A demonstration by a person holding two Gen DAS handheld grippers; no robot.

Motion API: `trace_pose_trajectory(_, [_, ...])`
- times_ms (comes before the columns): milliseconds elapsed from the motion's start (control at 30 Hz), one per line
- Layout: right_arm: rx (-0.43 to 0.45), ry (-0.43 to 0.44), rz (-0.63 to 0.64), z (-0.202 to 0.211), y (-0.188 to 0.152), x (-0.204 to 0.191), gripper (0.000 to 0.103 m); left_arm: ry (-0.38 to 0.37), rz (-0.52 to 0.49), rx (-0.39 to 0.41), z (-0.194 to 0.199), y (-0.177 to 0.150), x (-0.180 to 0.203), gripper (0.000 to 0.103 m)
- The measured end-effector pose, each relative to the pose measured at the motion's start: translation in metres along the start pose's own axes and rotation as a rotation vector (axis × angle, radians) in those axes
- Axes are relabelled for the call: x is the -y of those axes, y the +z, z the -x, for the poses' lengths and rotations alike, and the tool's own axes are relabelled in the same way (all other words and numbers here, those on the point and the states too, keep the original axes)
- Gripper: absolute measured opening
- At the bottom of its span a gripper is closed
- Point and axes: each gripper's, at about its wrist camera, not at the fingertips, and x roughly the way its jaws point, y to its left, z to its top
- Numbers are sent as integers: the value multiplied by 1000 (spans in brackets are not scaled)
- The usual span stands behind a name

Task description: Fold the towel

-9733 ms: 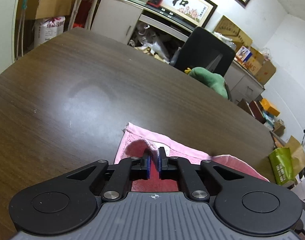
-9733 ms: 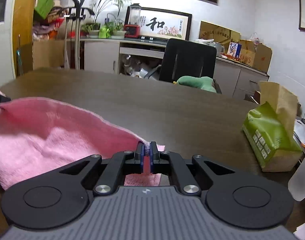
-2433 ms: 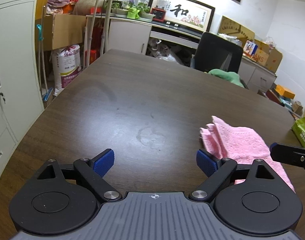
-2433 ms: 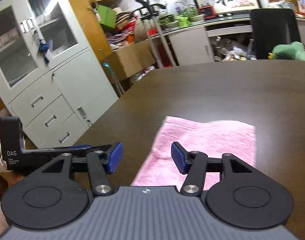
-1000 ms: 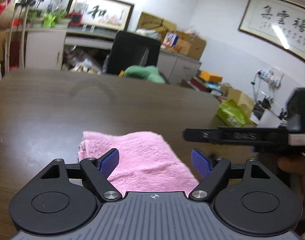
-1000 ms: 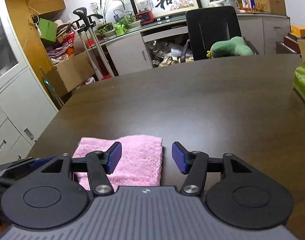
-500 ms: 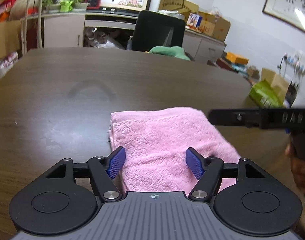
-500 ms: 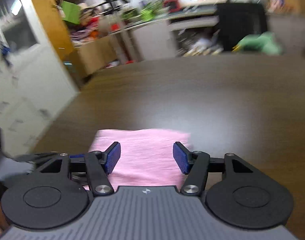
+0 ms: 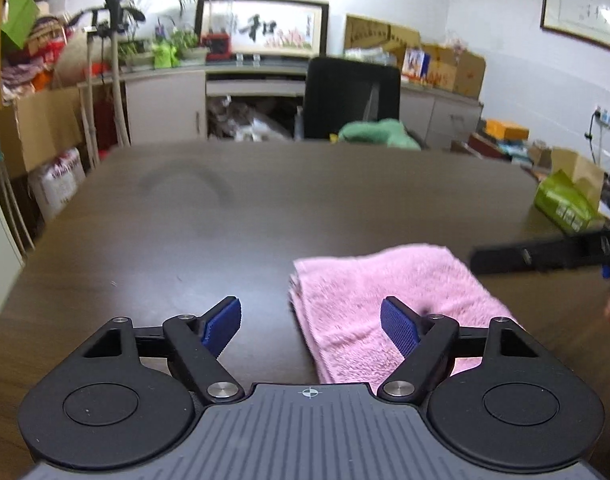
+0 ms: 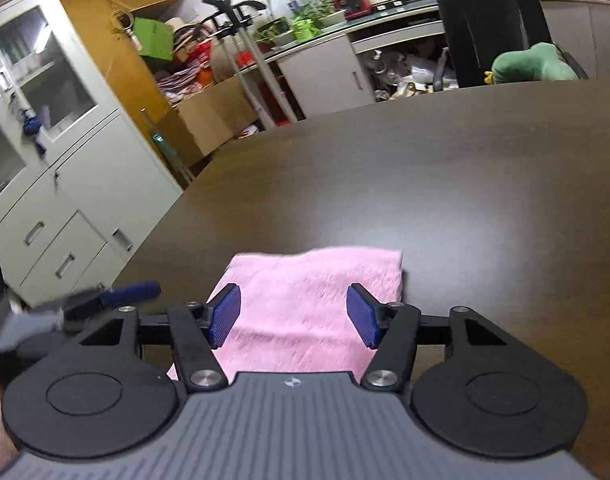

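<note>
Folded pink terry towel lay flat on the dark wooden table. Left gripper stood wide and empty; right gripper had just been opening over the towel, gripping nothing. Best to lift both clear, leaving the stacked edges aligned

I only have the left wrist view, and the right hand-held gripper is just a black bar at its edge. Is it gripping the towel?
Observer: No. The right wrist view shows the right hand-held gripper with its jaws apart, just opened a little wider. It is above the pink towel, not pinching it.
Operator: Does my left one show there?
Observer: Yes. The left hand-held gripper pokes one blue fingertip in at the left, beside the towel and clear of it.
</note>
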Motion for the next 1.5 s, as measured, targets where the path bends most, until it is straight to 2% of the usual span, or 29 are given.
trace_pose_trajectory(67, [-36, 6, 20, -2, -13, -2, 65, -31, -3, 12, 9, -6, 2, 79])
trace_pose_trajectory(133, [-63, -27, 55, -6, -25, -6, 64, -50, -17, 6, 9, -12, 7, 79])
trace_pose_trajectory(367, [84, -142, 204, 28, -48, -32, 65, -2, -199, 24, 20, -44, 43, 79])
trace_pose_trajectory(433, [108, -231, 302, 31, -60, -42, 65, 33, -236, 23, 20, -49, 49, 79])
trace_pose_trajectory(500, [75, -302, 419, 21, -75, -52, 65, 45, -247, 8, 18, -51, 51, 79])
trace_pose_trajectory(633, [60, -361, 547, 11, -92, -64, 65, 50, -215, -30, 11, -54, 45, 81])
trace_pose_trajectory(833, [148, -267, 465, 33, -89, -62, 68, 33, -108, 22, 30, -53, 24, 81])
trace_pose_trajectory(967, [194, -346, 417, 42, -99, -60, 68, 4, -45, 36, 45, -62, 18, 84])
trace_pose_trajectory(1033, [218, -408, 366, 49, -105, -57, 71, 13, -35, 33, 50, -69, 23, 92])
trace_pose_trajectory(1167, [232, -496, 270, 60, -119, -50, 83, 11, -43, 25, 62, -83, 41, 98])
trace_pose_trajectory(1233, [219, -551, 246, 64, -129, -49, 84, 2, -47, 16, 65, -87, 50, 100])
trace_pose_trajectory(1300, [209, -568, 242, 65, -136, -48, 89, -7, -56, 3, 65, -92, 60, 101])
trace_pose_trajectory(1500, [179, -587, 176, 68, -151, -42, 91, 16, -68, -63, 57, -103, 84, 103])
